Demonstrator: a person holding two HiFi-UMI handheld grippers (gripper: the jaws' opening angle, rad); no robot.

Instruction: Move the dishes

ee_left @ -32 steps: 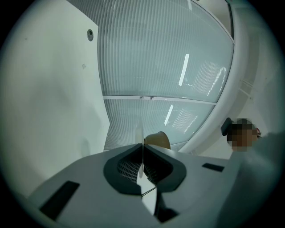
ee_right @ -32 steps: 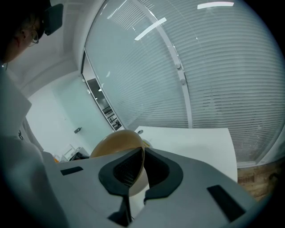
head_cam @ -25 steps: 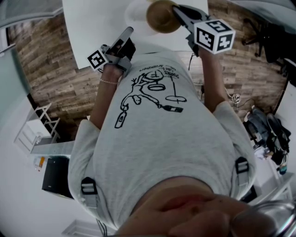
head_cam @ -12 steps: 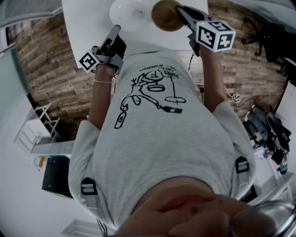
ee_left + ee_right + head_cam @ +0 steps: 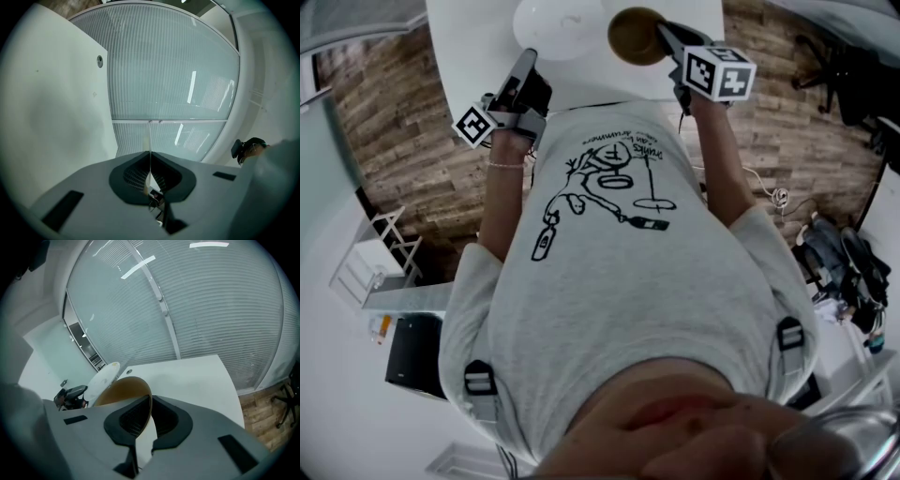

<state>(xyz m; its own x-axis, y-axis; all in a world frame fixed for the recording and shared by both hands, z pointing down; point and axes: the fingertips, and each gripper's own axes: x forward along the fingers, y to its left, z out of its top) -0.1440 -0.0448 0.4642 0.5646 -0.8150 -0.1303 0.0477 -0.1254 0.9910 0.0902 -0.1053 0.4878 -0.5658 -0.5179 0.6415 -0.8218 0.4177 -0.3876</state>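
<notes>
Both dishes in hand, over the white bench (image 5: 478,56) at the top of the head view.

- Left tongs (image 5: 528,58): pressed together on the rim of the white plate (image 5: 558,17). In the left gripper view the plate shows only as a thin sliver edge-on between the pads.
- Right tongs (image 5: 661,33): pinching the wall of the brown bowl (image 5: 635,36), one pad inside and one outside. The bowl sits top centre, just right of the plate, mouth tipped toward the camera.
- I cannot tell from any view whether either dish touches the bench or hangs above it.

Risks as I judge them:
1. The plate is gripped at one point on its rim. The weight sits far out from the pads, so it may pivot or slide out if I swing the hand quickly.
2. The bowl hangs tilted from a single rim pinch. If I let go before its foot is flat on the bench, it may rock or roll toward the near edge.
3. The dishes are close together, so a careless sideways move could knock one rim against the other.
</notes>
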